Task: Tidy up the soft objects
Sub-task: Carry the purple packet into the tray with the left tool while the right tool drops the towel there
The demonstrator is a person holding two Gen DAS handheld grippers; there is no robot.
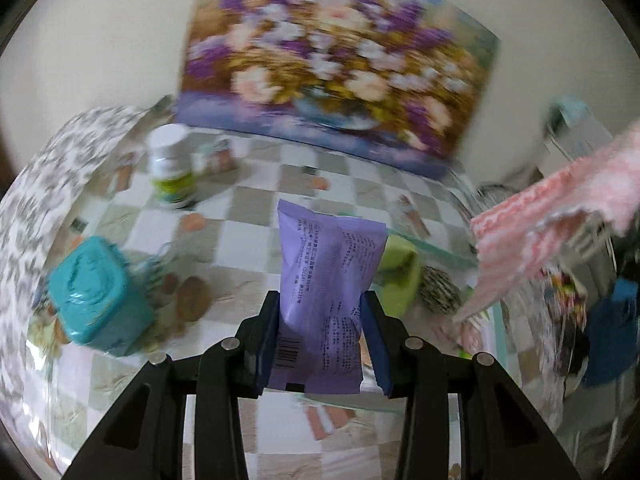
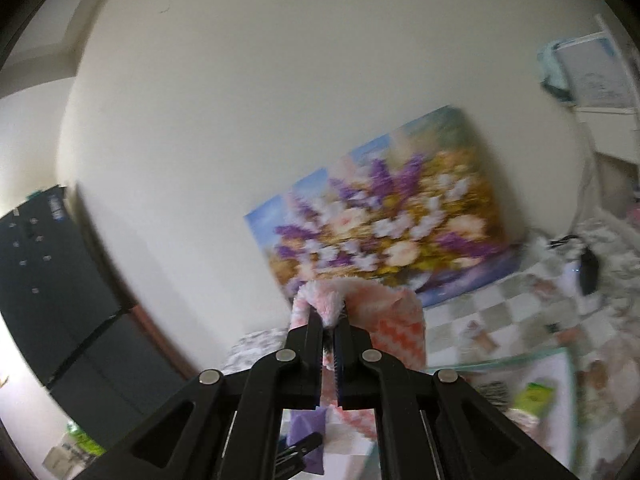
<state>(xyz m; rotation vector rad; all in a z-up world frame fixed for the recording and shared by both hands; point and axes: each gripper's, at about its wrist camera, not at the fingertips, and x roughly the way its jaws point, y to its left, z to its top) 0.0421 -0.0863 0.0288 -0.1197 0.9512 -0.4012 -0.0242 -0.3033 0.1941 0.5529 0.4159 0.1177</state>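
My left gripper (image 1: 320, 312) is shut on a purple soft pack (image 1: 326, 280) with printed text and holds it upright above the checkered table (image 1: 248, 216). My right gripper (image 2: 329, 320) is shut on a pink and white fluffy towel (image 2: 384, 320), lifted high; the towel drapes over the fingers. The same towel (image 1: 552, 216) hangs at the right of the left wrist view. The purple pack (image 2: 308, 436) shows low in the right wrist view.
A teal tin box (image 1: 100, 296) sits at left, a white and green bottle (image 1: 172, 168) behind it. A green pouch (image 1: 400, 268) and striped item (image 1: 440, 288) lie in a glass tray (image 2: 520, 360). A flower painting (image 1: 332, 52) leans on the wall.
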